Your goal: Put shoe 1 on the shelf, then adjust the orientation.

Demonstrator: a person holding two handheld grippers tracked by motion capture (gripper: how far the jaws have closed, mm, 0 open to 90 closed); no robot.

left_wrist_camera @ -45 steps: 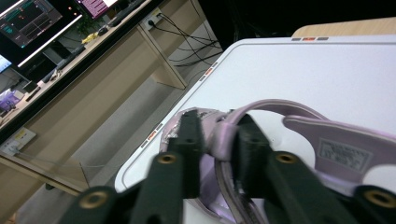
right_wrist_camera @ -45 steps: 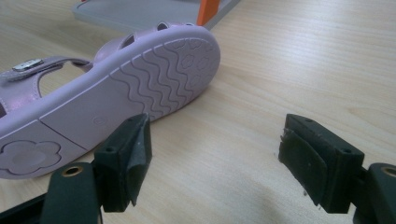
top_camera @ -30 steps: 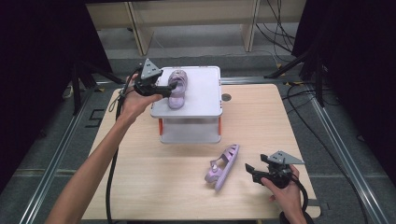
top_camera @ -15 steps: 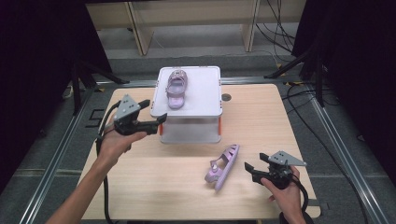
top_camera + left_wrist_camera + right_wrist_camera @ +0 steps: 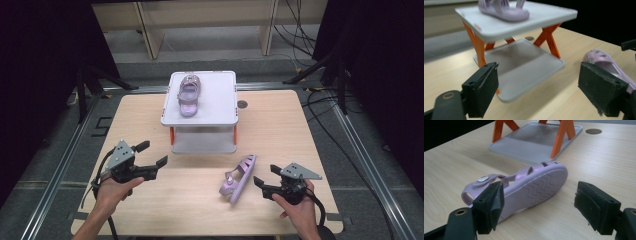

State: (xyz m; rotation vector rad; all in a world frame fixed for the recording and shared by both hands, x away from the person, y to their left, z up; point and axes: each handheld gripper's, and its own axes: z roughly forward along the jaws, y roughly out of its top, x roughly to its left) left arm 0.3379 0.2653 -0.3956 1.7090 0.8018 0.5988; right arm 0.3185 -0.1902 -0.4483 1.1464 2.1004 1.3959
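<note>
Since the earlier frame, my left gripper (image 5: 151, 154) has pulled back off the white two-tier rack (image 5: 222, 107) to the near-left table, jaws just opened wide, empty; one lilac sandal (image 5: 188, 94) sits on top. Second sandal (image 5: 238, 178) lies on its side just left of my right gripper (image 5: 266, 175), long axis diagonal, sole facing its wide, empty jaws. Right hand nearer, held level.

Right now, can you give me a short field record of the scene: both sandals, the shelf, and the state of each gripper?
sandal on shelf: lilac plastic sandal lies sole down on the top tray of the white two-tier shelf with orange legs
sandal on table: second lilac plastic sandal lies tipped on its side on the wooden table, sole toward the right gripper
left gripper: jaws just opened, nothing between them
right gripper: open, beside the second sandal, not touching
lower tray: bare
</note>
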